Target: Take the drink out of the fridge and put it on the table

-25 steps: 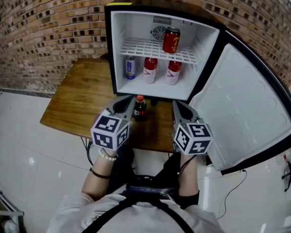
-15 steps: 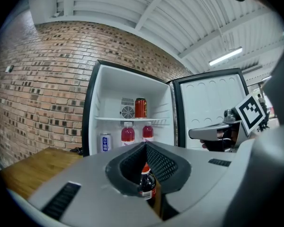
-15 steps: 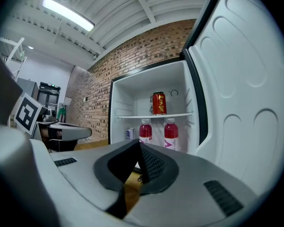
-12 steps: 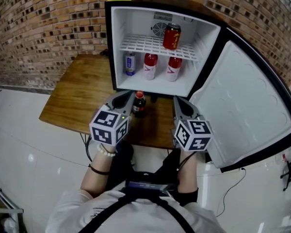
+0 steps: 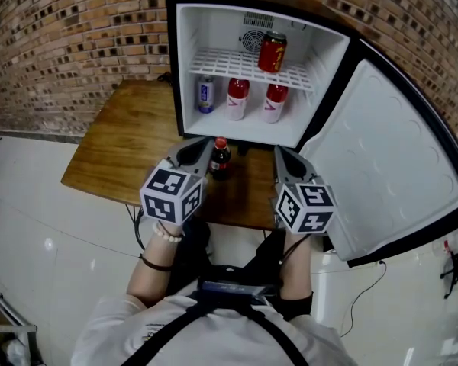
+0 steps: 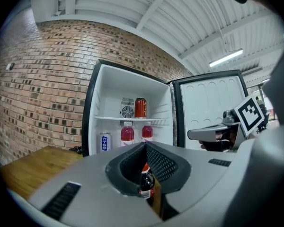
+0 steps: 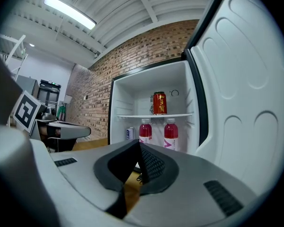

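A small dark bottle with a red cap (image 5: 220, 157) stands upright on the wooden table (image 5: 130, 139), just in front of the open fridge (image 5: 185, 75). My left gripper (image 5: 198, 151) is shut, its tip close to the bottle's left side. In the left gripper view the bottle (image 6: 146, 181) shows beyond the closed left gripper (image 6: 144, 148), not between the pads. The right gripper (image 5: 284, 158) hovers to the bottle's right, apart from it. In its own view the right gripper (image 7: 138, 148) is shut and empty.
Inside the fridge a red can (image 5: 272, 52) stands on the wire shelf. Two red drink bottles (image 5: 237, 97) and a blue-white can (image 5: 205, 94) stand on the fridge floor. The white fridge door (image 5: 382, 151) hangs wide open at the right. A brick wall rises behind.
The head view has shifted slightly. The grippers and the bottle keep the same places relative to each other.
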A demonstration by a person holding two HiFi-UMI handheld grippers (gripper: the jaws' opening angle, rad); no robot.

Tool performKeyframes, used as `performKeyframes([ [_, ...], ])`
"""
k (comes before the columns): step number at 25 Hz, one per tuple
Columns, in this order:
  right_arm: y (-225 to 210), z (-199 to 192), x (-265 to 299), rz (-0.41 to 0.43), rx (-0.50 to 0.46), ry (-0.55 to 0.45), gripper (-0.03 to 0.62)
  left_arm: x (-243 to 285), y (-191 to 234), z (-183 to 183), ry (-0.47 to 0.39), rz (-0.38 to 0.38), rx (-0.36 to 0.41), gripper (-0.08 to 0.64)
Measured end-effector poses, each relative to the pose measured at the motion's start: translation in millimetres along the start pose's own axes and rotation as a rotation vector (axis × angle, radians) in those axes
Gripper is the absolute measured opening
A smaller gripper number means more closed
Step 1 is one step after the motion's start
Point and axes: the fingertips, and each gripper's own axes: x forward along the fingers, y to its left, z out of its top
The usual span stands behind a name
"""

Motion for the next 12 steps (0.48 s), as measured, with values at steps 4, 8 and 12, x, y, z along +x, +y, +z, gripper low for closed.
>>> performKeyframes([
  [4, 0.0, 0.7, 0.1, 0.001, -0.004, 0.0, 0.014, 0.5, 0.2, 0.4, 0.0, 0.0, -0.001, 0.0],
  [8, -0.2, 2.0, -0.7, 0.001, -0.005, -0.004, 0.014, 0.6, 0.1, 0.0, 0.0, 0.0, -0.003, 0.0],
  [12, 0.3, 5.9, -1.9, 0.004, -0.011, -0.012, 0.014, 0.5, -0.7, 1.0, -0.001, 0.0, -0.005, 0.0],
])
